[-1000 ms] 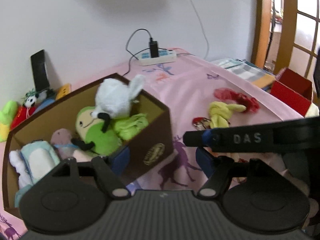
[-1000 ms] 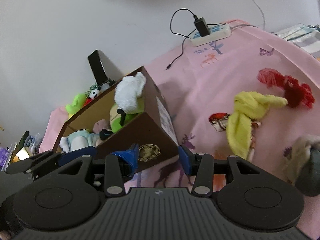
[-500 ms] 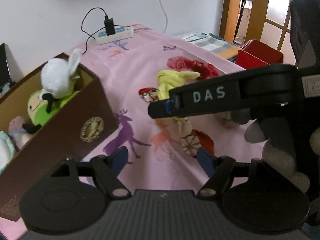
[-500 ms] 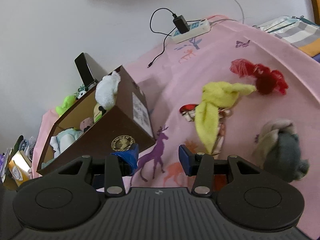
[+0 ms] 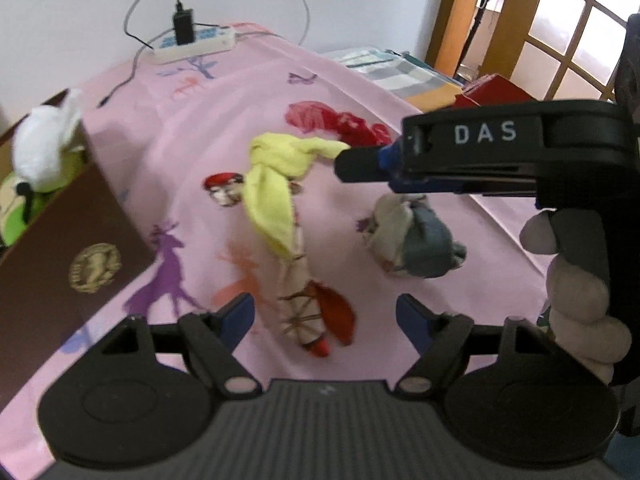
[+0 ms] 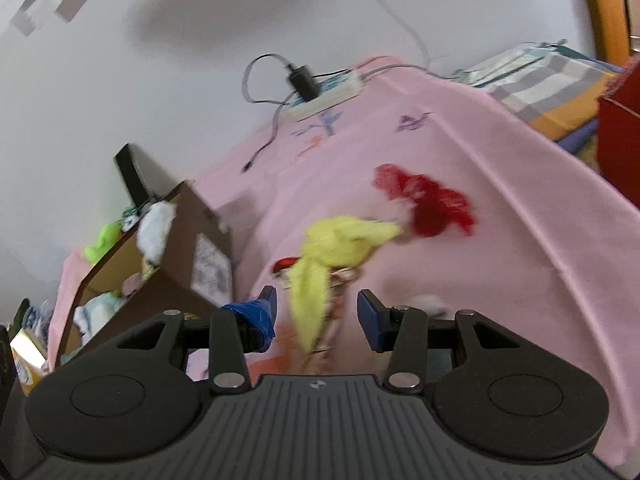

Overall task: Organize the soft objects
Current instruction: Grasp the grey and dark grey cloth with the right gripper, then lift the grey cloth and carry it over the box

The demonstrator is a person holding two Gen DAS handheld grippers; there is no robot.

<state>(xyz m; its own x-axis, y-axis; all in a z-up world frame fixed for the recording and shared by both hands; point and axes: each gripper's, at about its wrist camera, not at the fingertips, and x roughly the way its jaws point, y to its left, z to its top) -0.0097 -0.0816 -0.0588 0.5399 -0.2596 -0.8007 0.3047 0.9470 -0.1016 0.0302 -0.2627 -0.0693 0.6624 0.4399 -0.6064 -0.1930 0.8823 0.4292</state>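
Observation:
On the pink sheet lie a yellow cloth, a red cloth, a grey-and-cream bundle and a patterned roll with red ends. My left gripper hovers over the roll, its jaws opening and nothing pressed between them. My right gripper is open above the yellow cloth's tail; its fingers cross the left wrist view, held by a hand. The brown box of plush toys, with a white plush on top, stands at left.
A power strip with a plugged charger lies at the far edge by the wall. A red box and folded striped cloth sit at right. Small toys and a black slab stand behind the brown box.
Both views have swung from the brown box toward the loose cloths. The left jaws stand wider apart. The right gripper has come in over the yellow cloth.

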